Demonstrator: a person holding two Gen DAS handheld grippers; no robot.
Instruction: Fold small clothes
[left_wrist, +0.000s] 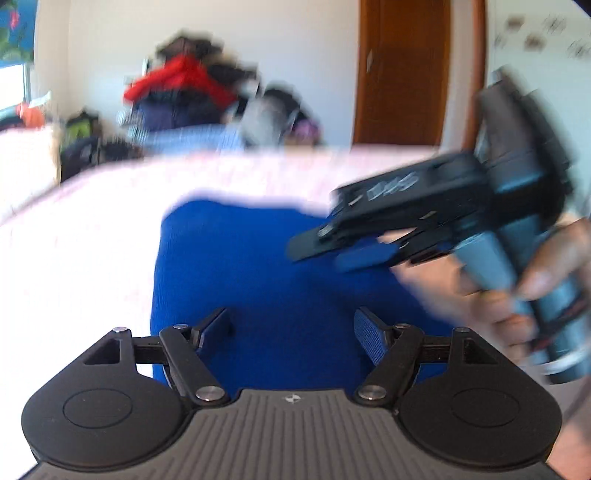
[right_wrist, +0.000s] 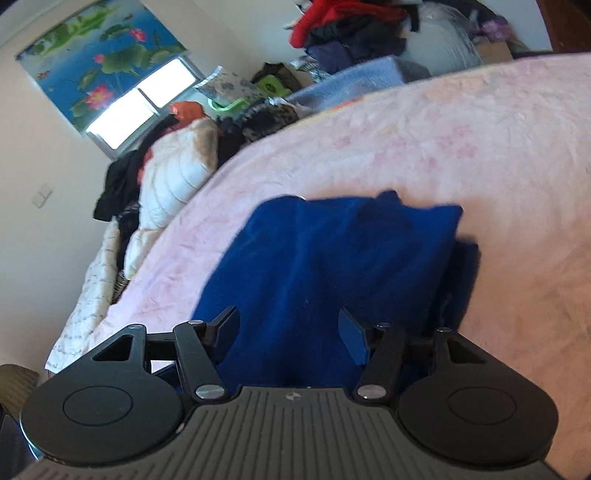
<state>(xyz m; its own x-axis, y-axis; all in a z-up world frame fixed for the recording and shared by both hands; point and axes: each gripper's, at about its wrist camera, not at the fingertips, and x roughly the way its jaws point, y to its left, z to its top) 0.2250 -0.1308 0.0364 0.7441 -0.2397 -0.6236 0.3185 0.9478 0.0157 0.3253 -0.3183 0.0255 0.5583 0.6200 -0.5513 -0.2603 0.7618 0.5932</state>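
Observation:
A blue knit garment (left_wrist: 258, 266) lies folded on the pink bedspread (left_wrist: 92, 236); it also shows in the right wrist view (right_wrist: 332, 258), with layered edges at its right side. My left gripper (left_wrist: 291, 332) is open and empty, just above the garment's near part. My right gripper (right_wrist: 290, 332) is open and empty over the garment's near edge. In the left wrist view the right gripper (left_wrist: 340, 251) comes in blurred from the right, held by a hand, hovering over the garment with its jaws apart.
A heap of clothes (left_wrist: 192, 96) is piled beyond the bed. A wooden door (left_wrist: 402, 70) stands at the back right. In the right wrist view a white quilt and dark clothes (right_wrist: 162, 184) lie at the bed's left edge, under a window (right_wrist: 133, 103).

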